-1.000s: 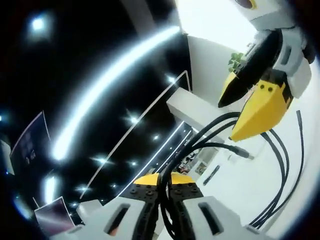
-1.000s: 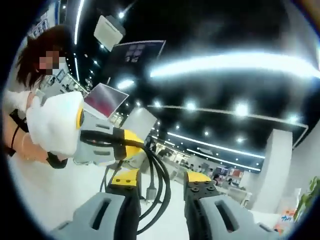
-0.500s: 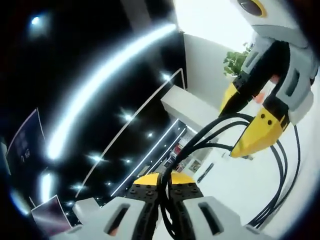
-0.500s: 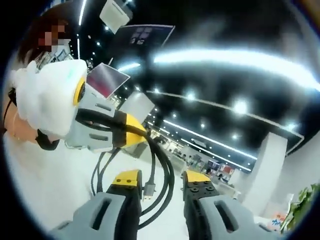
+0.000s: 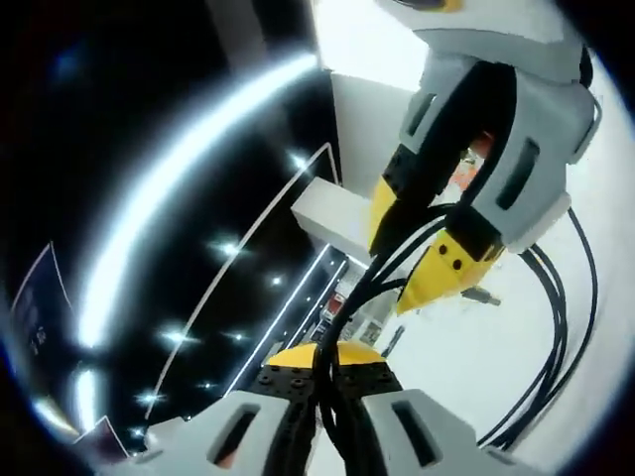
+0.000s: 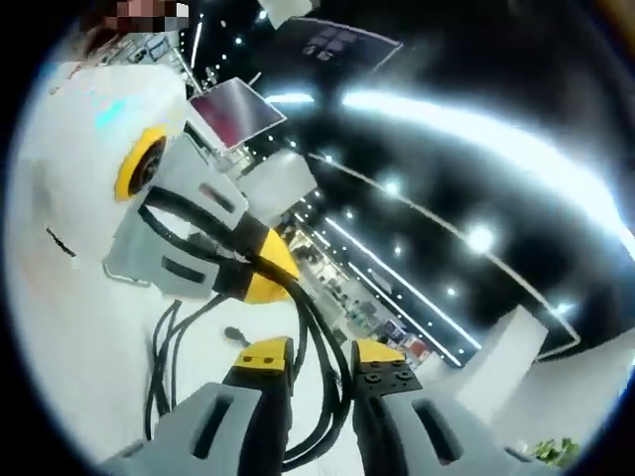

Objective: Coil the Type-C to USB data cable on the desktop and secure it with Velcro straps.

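surface: white desktop (image 5: 466, 367) | on it: black cable (image 5: 556, 327) loops and a metal plug (image 5: 481, 296)

2 grippers: the left gripper (image 5: 325, 369) at 6 o'clock in the left gripper view and the right gripper (image 5: 422, 253) at 2 o'clock. 1 black data cable (image 5: 556, 327), looped into several strands. 1 silver cable plug (image 6: 236, 336) in the right gripper view.
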Demonstrator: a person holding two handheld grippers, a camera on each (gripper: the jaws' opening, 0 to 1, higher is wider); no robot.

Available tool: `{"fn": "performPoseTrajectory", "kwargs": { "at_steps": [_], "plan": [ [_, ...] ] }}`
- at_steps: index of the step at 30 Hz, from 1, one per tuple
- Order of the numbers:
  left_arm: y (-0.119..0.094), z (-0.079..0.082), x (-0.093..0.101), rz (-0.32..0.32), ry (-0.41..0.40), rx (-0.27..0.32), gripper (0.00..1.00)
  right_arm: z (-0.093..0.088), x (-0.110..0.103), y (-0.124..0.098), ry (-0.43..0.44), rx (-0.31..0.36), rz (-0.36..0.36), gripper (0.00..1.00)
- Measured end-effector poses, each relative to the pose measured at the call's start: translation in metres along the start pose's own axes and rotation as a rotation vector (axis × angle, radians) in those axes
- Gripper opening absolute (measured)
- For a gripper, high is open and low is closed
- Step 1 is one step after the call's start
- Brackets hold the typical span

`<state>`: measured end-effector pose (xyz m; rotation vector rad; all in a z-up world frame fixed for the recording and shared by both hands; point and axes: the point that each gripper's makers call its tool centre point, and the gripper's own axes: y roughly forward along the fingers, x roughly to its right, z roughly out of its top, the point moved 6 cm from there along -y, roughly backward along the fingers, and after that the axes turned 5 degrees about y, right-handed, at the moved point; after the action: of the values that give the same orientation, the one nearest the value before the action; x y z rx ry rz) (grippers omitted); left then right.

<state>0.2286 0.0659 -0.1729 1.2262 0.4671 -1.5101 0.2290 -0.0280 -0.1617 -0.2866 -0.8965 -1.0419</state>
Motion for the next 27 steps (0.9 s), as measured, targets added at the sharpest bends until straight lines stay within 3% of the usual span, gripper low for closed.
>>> {"fn": "performPoseTrajectory", "kwargs": {
  "at_steps": [7,11,15,18,26,27],
  "plan": [
    [-0.001,0.007,0.007,-0.009,0.085,0.013,0.04,0.004,-0.005,0.000,-0.207,-0.021,-0.027,0.18],
    [-0.001,0.008,0.007,-0.014,0.093,0.024,0.04,0.004,-0.004,-0.001,-0.222,-0.028,-0.033,0.09],
    [-0.001,0.012,0.006,0.022,0.079,0.072,0.05,0.005,0.000,-0.005,-0.193,-0.046,-0.011,0.04],
    [-0.001,0.013,0.004,0.057,-0.013,0.132,0.07,0.001,0.003,-0.007,-0.079,-0.031,0.016,0.03],
    [0.003,0.002,0.001,0.083,-0.020,0.104,0.11,-0.008,0.011,-0.016,0.277,-0.003,0.147,0.02],
    [0.004,0.001,0.003,0.081,-0.049,0.119,0.11,-0.010,0.009,-0.016,0.340,-0.009,0.178,0.02]
  ]
}}
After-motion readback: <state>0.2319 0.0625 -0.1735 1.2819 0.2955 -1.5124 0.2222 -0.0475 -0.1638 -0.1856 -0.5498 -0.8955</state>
